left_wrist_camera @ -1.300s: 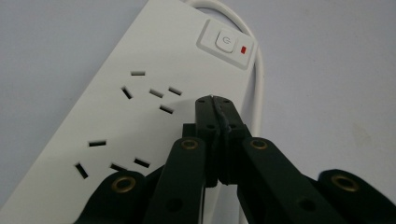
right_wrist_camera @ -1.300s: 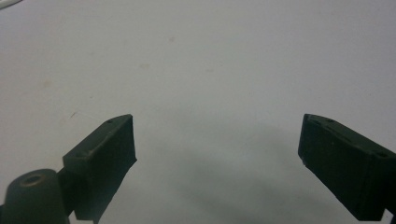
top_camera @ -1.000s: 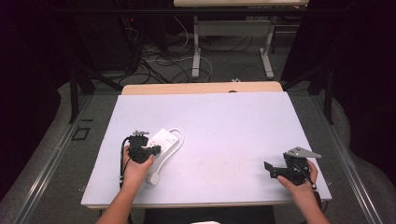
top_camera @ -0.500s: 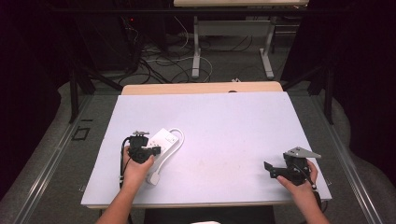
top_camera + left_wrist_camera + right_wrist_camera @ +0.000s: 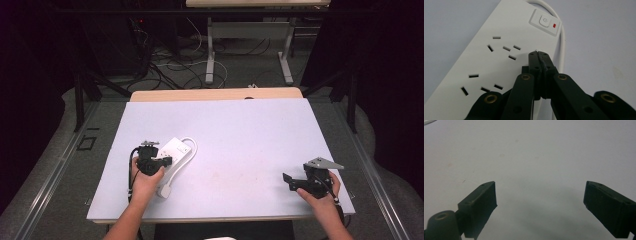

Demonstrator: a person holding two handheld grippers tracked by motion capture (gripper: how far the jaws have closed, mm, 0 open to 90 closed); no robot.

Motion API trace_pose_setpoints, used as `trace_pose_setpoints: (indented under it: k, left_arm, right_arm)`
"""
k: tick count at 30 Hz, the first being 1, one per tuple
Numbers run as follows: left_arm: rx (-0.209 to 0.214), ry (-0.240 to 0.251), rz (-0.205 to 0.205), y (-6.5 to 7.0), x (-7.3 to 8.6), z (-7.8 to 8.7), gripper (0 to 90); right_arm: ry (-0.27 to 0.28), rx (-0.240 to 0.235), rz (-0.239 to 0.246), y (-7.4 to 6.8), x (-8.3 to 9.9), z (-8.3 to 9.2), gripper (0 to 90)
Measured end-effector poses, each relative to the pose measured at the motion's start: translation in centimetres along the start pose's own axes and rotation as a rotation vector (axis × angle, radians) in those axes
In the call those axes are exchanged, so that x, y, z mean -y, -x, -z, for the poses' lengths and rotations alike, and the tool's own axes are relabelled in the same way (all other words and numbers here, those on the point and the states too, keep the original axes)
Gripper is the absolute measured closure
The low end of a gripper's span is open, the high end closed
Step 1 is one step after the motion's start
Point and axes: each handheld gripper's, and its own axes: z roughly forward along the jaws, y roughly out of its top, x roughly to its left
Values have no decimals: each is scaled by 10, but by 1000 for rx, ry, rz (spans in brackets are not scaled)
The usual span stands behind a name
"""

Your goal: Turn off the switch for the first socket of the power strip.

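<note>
Power strip lies on the desk, left of centre, cord looped round its far end. Left gripper hovers over it, fingers pinched together on nothing, tips short of the rocker switch. Likely step: press the switch. It should push with the closed tips, straight down and centred, so the strip doesn't skid. Right gripper rests near the desk's right edge, fingers wide, empty.

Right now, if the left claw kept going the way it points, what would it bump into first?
The left claw, shut, points at the white power strip; it would likely hit the strip's top face, short of the power button.
</note>
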Motion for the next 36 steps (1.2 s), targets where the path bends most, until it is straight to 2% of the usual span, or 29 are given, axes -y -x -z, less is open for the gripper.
trace_pose_setpoints:
  k: [3, 8, 12, 17, 18, 19, 26, 31, 34, 36]
  left_arm:
    - [-5, -9, -11, 1, 0, 1, 900]
    - [-10, 5, -5, 1, 0, 0, 900]
    - [-4, -5, -9, 1, -1, 1, 900]
    - [-8, 16, 0, 1, -1, 1, 900]
    - [1, -3, 0, 1, -2, 3, 900]
    - [-9, 18, 2, 1, -1, 2, 900]
    - [2, 3, -7, 1, -2, 5, 900]
    - [-5, 29, 2, 1, -2, 6, 900]
    - [3, 18, 2, 1, -3, 8, 900]
    - [2, 29, 3, 2, -2, 7, 900]
  right_arm:
    - [0, 2, 0, 0, 0, 0, 108]
    - [-1, 2, 1, 0, 0, 0, 108]
    - [0, 3, 1, 0, 0, 0, 108]
    - [5, 3, 1, 1, 0, 1, 108]
    - [3, 5, -3, 1, 0, 1, 108]
    - [5, 8, -3, 2, 1, 1, 108]
    - [5, 4, -2, 1, 0, 1, 108]
    - [4, 4, 1, 2, 0, 1, 108]
    - [3, 7, -2, 2, 1, 1, 108]
    - [3, 8, -2, 2, 1, 1, 108]
